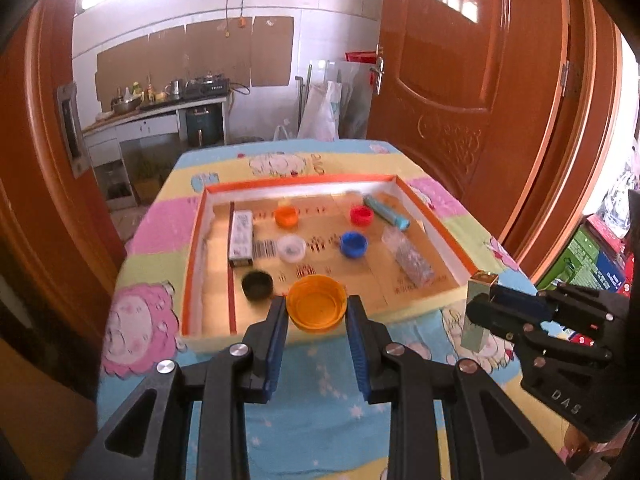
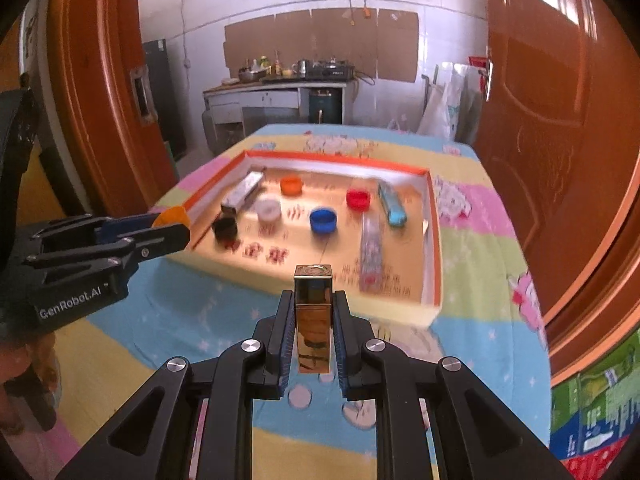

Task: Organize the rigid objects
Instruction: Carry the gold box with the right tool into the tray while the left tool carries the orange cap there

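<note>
Both grippers carry loads toward the orange-rimmed cardboard tray (image 1: 192, 256) on the cloth-covered worktop (image 1: 320, 384), presumably to add them to the sorted items inside. The left gripper (image 1: 317, 314) is clamped across the rim of an orange cap (image 1: 317, 303), open side up, poised over the tray's near wall beside the black cap (image 1: 257, 285). The right gripper (image 2: 313, 334) pinches a gold rectangular case (image 2: 313, 318) upright, short of the tray, likely bound for the boxes along its sides.

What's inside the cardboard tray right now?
Inside the tray: black cap, white cap, orange cap, red cap, blue cap, three long packages. The held yellow lid hides the near floor.
</note>
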